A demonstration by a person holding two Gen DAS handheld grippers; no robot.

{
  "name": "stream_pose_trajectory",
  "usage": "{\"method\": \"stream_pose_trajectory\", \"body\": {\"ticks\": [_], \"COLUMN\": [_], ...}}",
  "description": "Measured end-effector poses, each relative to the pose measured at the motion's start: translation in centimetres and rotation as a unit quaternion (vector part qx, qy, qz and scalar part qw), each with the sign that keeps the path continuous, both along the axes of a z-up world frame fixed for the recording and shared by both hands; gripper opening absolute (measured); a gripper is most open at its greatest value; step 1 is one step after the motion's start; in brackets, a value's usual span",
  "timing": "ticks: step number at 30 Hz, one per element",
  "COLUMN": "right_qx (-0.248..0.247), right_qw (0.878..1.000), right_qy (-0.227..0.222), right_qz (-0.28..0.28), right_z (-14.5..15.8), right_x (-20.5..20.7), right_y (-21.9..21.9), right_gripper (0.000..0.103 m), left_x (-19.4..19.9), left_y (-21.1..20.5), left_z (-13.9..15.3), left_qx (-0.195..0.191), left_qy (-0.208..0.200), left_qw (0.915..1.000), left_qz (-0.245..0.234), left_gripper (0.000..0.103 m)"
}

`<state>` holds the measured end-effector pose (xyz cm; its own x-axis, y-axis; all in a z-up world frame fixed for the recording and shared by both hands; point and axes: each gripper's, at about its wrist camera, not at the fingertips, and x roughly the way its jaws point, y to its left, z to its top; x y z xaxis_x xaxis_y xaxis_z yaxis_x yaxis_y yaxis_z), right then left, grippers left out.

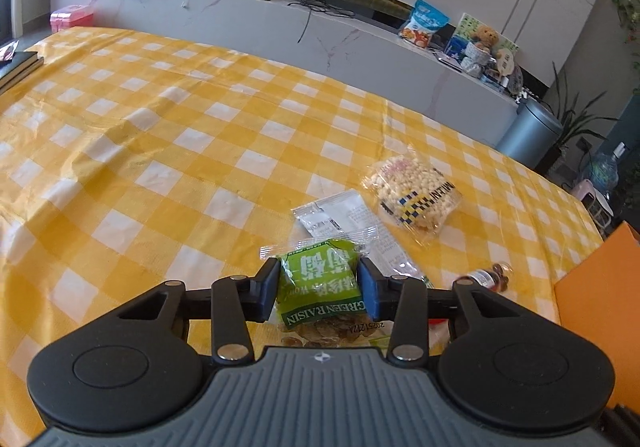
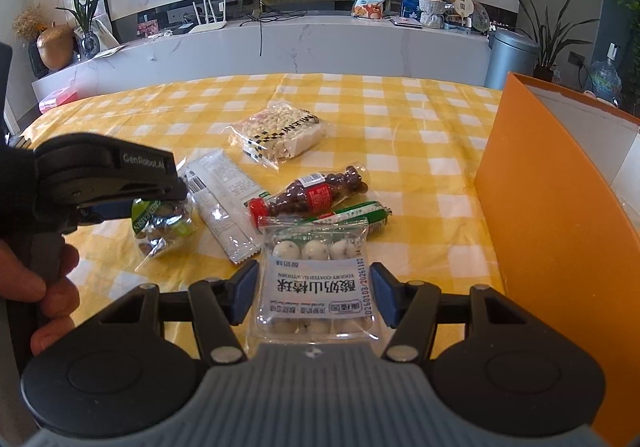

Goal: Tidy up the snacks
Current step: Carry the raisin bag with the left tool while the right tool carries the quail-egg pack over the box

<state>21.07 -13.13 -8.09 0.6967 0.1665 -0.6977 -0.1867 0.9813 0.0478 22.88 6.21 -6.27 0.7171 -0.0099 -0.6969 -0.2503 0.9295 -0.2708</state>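
Observation:
My left gripper (image 1: 318,289) is shut on a green raisin packet (image 1: 320,287), held just above the yellow checked tablecloth (image 1: 160,151); the packet also shows in the right wrist view (image 2: 162,225) under the left gripper (image 2: 160,203). My right gripper (image 2: 312,293) is shut on a clear packet of yogurt-coated hawthorn balls (image 2: 314,279). On the cloth lie a puffed rice cake pack (image 2: 278,131), a silver-white sachet (image 2: 224,199), a small bottle of brown candies (image 2: 312,193) and a green sausage stick (image 2: 356,215).
A tall orange box (image 2: 552,231), open at the top, stands at the right edge of the table. Dark books (image 1: 16,65) lie at the far left. A marble ledge (image 2: 320,43) with a router, snack bag and teddy bear runs behind the table.

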Motion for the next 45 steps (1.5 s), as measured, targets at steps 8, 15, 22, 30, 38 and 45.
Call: {"method": "stream_pose_trajectory", "body": {"ticks": [8, 15, 22, 30, 38, 45], "right_qx": [0.029, 0.053, 0.071, 0.102, 0.029, 0.026], "right_qw": [0.999, 0.998, 0.993, 0.987, 0.989, 0.986], "right_qy": [-0.011, -0.040, -0.082, -0.109, -0.118, -0.092], "right_qz": [-0.009, -0.012, -0.037, -0.060, -0.083, -0.135], "right_z": [1.9, 4.5, 7.5, 10.7, 12.0, 12.3], "right_x": [-1.7, -4.5, -7.6, -10.2, -10.8, -9.2], "right_y": [-2.0, -4.1, -7.7, -13.2, -18.7, -25.5], "right_gripper": [0.058, 0.058, 0.058, 0.058, 0.058, 0.058], "left_x": [-3.9, -7.1, -9.1, -10.3, -9.1, -5.5], "left_y": [-0.9, -3.4, -6.0, -11.3, -18.3, -22.7], "left_z": [3.4, 6.4, 9.2, 12.1, 12.9, 12.9], "left_qx": [-0.018, -0.015, -0.002, 0.034, 0.066, 0.026], "left_qy": [-0.016, -0.031, -0.060, -0.092, -0.099, -0.078], "left_qw": [0.9985, 0.9937, 0.9881, 0.9710, 0.9403, 0.9134], "left_qz": [-0.049, -0.107, -0.142, -0.218, -0.319, -0.399], "left_gripper": [0.047, 0.047, 0.047, 0.048, 0.048, 0.048]}}
